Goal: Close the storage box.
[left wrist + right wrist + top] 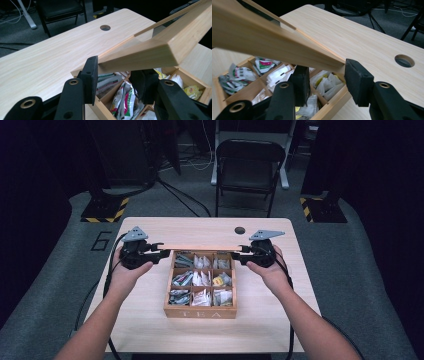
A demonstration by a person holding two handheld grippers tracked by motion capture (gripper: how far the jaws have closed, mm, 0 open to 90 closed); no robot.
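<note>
So the person has a gripper in each hand and both are up at the far end of a wooden tea box (200, 311) that sits roughly mid-table (150, 330), with "TEA" on its near wall. The thing being handled is the box's wooden lid (200, 248), which is raised off the compartments and, from the high view, looks like a thin strip running along the back edge of the box. The left gripper (161, 251) is at the lid's left corner: in the left gripper view its two black jaws sit on either side of the corner of the lid (140, 56), pretty close in on the wood, so it reads as clamped on that corner. The right gripper (239, 255) is at the opposite corner, and in the right gripper view its jaws straddle the end of the lid (274, 47), with one pad right against the wood and the other tucked under it; whether it's actually pinching is hard to say. Under the tilted lid you can see the tea bags (201, 279) in their nine compartments, mostly white and green packets with a yellow one (218, 281) in the middle row on the right. A round cable hole (240, 230) sits in the table behind the box, and a black folding chair (248, 167) stands past the far edge.
</note>
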